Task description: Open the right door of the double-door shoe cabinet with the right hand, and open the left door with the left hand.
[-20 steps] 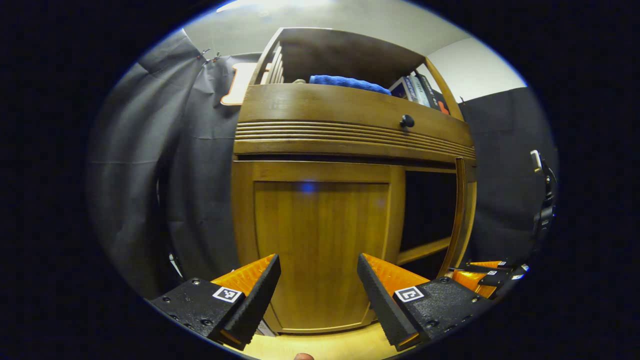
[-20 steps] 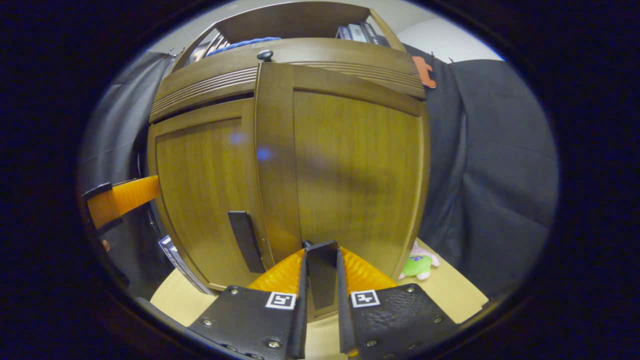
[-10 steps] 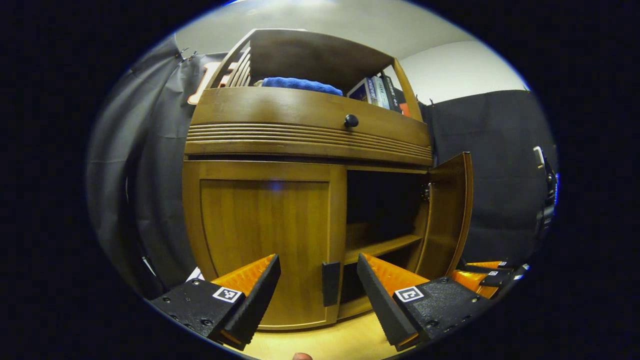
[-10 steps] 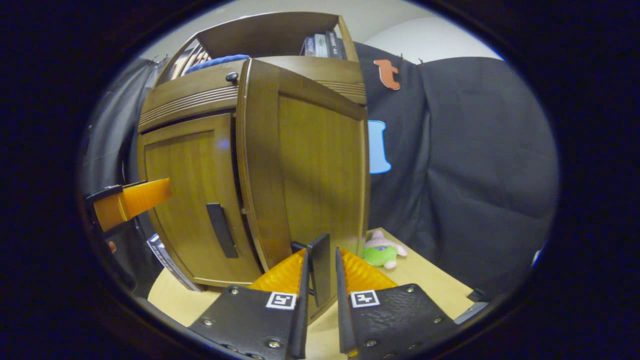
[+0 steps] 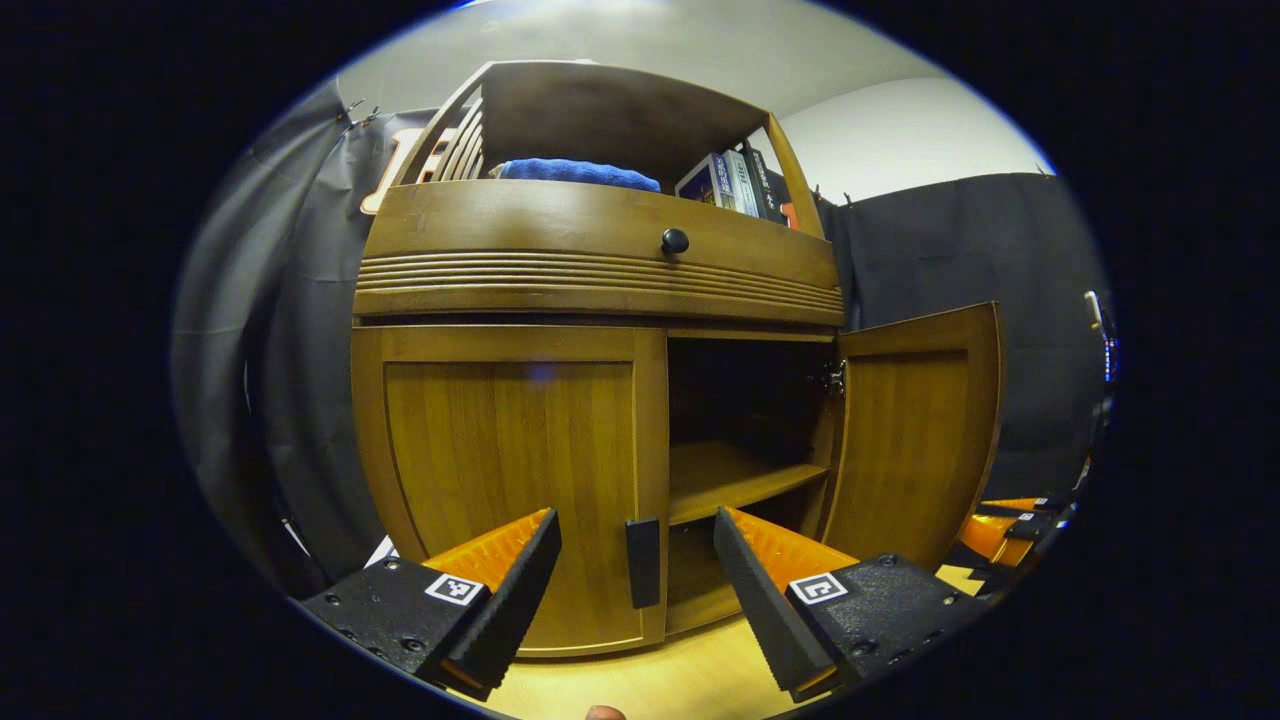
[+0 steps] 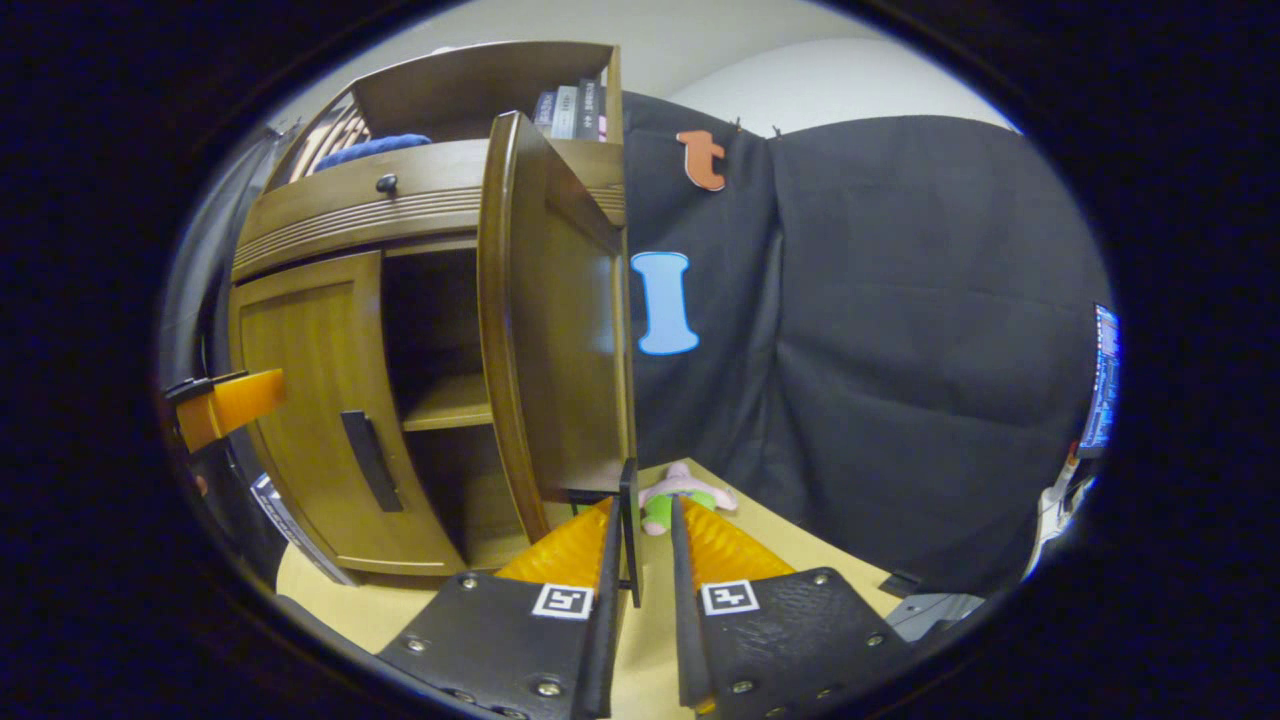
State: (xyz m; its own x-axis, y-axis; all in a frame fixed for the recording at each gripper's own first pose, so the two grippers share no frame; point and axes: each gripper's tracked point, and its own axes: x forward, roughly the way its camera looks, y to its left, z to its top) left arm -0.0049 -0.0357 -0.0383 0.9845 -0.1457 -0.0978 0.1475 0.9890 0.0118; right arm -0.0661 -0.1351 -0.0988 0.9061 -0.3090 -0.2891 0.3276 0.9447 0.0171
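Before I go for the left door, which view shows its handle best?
The left gripper view: the left door's handle sits nearly head-on between the left gripper's open jaws, on the door's right edge. The right gripper view shows the same handle farther off and at a slant, left of the open right door.

Black cloth wall [image 6: 900, 330], pale floor [image 6: 800, 540]

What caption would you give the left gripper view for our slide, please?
Open left gripper faces the closed left door's handle; right door stands open.
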